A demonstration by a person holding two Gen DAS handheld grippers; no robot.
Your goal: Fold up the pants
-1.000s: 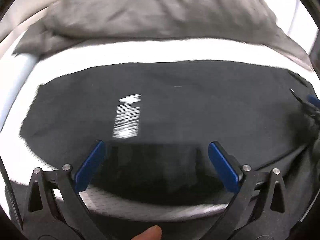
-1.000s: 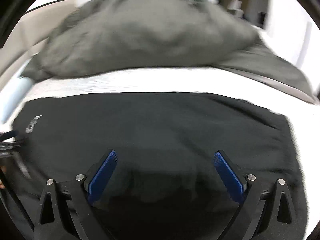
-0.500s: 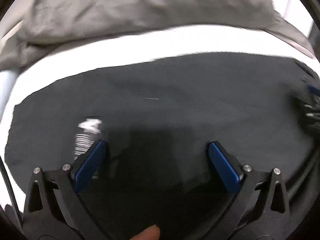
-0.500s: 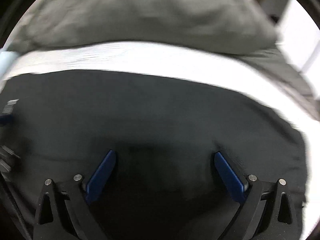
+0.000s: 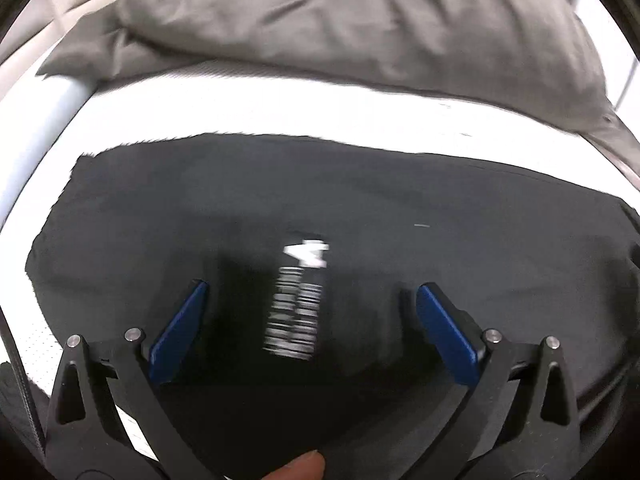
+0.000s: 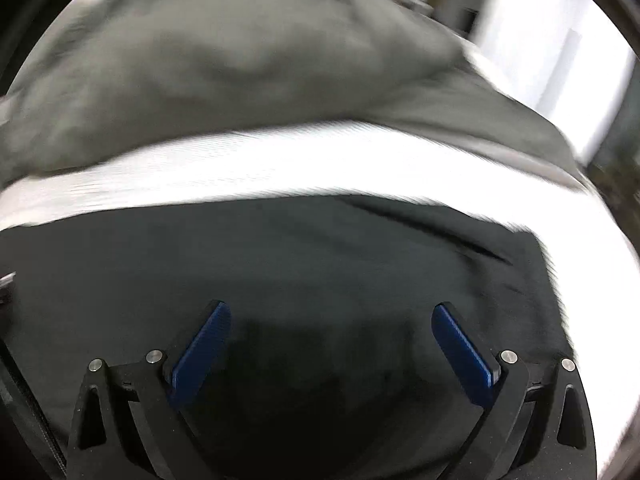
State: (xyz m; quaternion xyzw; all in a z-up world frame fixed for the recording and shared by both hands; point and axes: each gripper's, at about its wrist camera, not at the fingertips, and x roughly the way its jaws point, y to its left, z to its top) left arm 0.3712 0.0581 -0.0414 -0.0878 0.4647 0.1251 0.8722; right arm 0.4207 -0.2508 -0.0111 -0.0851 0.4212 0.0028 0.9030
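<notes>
One black pants under both tongs, one grey duvet heaped beyond them, one white sheet between, two grippers total.

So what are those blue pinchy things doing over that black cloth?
A person is folding black pants on a white bed sheet, holding a pinching tool in each hand. The left tool and the right tool are both open above the fabric and grip nothing. The left one is over a white printed logo. A rumpled grey blanket lies behind the pants.

Black pants (white print), white sheet, grey duvet.
</notes>
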